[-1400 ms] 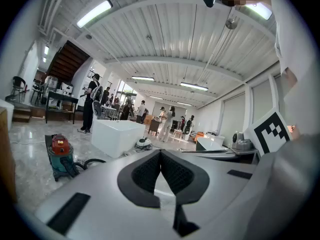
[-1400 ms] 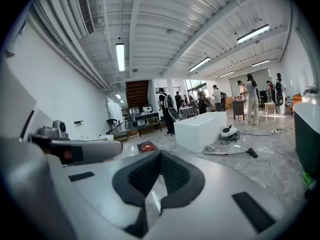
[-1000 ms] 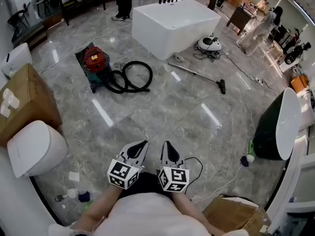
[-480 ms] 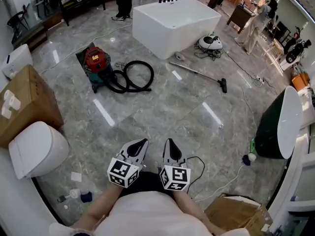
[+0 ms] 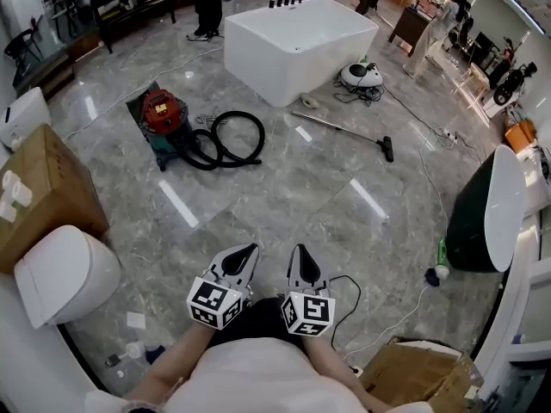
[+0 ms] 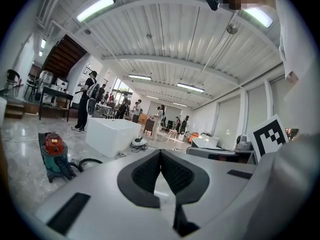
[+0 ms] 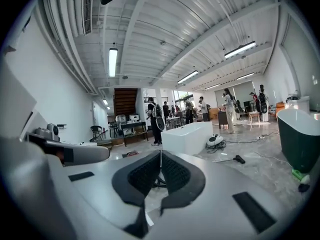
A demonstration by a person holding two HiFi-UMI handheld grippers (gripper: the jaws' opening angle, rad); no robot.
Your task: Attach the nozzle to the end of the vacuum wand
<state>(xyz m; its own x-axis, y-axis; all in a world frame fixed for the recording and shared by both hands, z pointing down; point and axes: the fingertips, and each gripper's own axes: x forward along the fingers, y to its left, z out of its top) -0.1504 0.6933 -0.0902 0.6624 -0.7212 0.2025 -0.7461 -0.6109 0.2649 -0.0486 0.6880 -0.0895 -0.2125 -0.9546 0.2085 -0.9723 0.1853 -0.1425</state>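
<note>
Head view: the vacuum wand [image 5: 340, 128] lies on the floor [image 5: 284, 192] near the bathtub [image 5: 297, 33], with the black nozzle [image 5: 388, 150] at its end. It is well apart from the left gripper [image 5: 249, 250] and right gripper [image 5: 295, 249]. What the open cardboard box [image 5: 413, 370] holds is unclear. Little has changed since a second ago.

Left gripper view: jaws pressed together, empty.

Right gripper view: jaws also together and empty, with the wand ahead.

The person's grey-and-white two-jaw left gripper [image 5: 249, 250] and matching right gripper [image 5: 295, 249] sit side by side, just apart, low in front of the torso, pointing forward and slightly downward. Both pairs of black-padded jaws are pressed together, gripping nothing. The left forearm [image 5: 170, 373] and right forearm [image 5: 343, 380] reach in from below.
</note>
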